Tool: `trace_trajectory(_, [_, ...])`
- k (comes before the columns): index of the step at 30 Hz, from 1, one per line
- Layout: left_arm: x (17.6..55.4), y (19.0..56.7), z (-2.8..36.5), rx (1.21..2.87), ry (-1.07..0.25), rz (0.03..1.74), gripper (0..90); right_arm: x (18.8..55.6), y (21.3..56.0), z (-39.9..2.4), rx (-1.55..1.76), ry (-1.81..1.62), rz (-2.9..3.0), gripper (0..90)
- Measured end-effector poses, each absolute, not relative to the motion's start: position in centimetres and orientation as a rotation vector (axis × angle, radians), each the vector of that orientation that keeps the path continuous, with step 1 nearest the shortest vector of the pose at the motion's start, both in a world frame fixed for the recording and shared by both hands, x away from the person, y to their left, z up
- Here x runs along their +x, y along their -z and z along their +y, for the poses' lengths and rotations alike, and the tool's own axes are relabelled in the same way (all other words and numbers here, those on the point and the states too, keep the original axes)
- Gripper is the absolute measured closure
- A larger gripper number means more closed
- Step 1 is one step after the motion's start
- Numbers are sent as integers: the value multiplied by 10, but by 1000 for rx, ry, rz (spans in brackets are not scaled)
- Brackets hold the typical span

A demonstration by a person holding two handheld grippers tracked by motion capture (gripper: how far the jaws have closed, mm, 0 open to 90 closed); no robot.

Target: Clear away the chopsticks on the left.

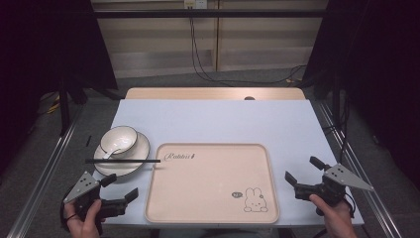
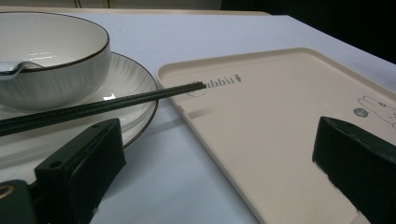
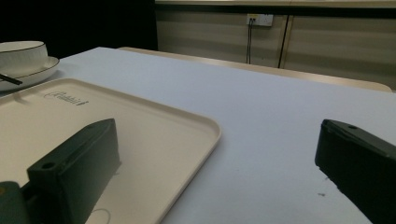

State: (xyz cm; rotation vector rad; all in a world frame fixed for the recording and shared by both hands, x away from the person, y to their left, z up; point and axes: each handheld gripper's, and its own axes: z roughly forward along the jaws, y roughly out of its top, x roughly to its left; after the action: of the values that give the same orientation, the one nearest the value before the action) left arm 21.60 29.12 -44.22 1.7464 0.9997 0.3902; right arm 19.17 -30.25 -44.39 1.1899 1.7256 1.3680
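Lying across the white plate (image 1: 130,157), black chopsticks (image 1: 122,160) near the wide-open left gripper (image 1: 120,186).

Chopsticks (image 2: 100,106) across plate (image 2: 140,84), tips over tray (image 2: 280,140).

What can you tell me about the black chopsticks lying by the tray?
The chopsticks are a thin, matte black pair, lying together and level. They rest across the near rim of the white plate, in front of the bowl. Their tips reach over the left edge of the beige tray, near its printed lettering. Neither claw touches them.
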Motion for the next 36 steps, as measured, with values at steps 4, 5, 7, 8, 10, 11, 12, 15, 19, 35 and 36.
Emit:
trace_trajectory(4, [215,442,296,1729,-394,1007,21,191,444,-301,1158,-1370,1757,0])
trace_trajectory(5, [214,441,297,1727,-395,1006,22,192,444,-300,1156,-1368,1761,0])
trace_trajectory(7, [214,441,299,1726,-391,1006,20,192,445,-299,1150,-1371,1787,0])
trace_trajectory(8, [214,442,299,1739,-380,989,21,193,445,-299,1152,-1366,1789,0])
trace_trajectory(10, [214,441,299,1775,-367,966,25,193,445,-299,1150,-1369,1786,0])
trace_trajectory(11, [215,441,301,1791,-360,953,25,193,445,-299,1145,-1370,1783,0])
trace_trajectory(12, [216,440,302,1794,-373,958,26,192,445,-299,1142,-1370,1783,0])
trace_trajectory(15, [218,437,306,1744,-430,977,31,193,445,-297,1134,-1359,1800,0])
trace_trajectory(19, [223,434,313,1724,-456,963,47,195,445,-296,1133,-1354,1806,0])
trace_trajectory(35, [253,420,354,1876,-348,914,65,196,445,-293,1127,-1379,1820,4])
trace_trajectory(36, [255,420,356,1888,-360,913,67,196,445,-293,1126,-1375,1821,4])
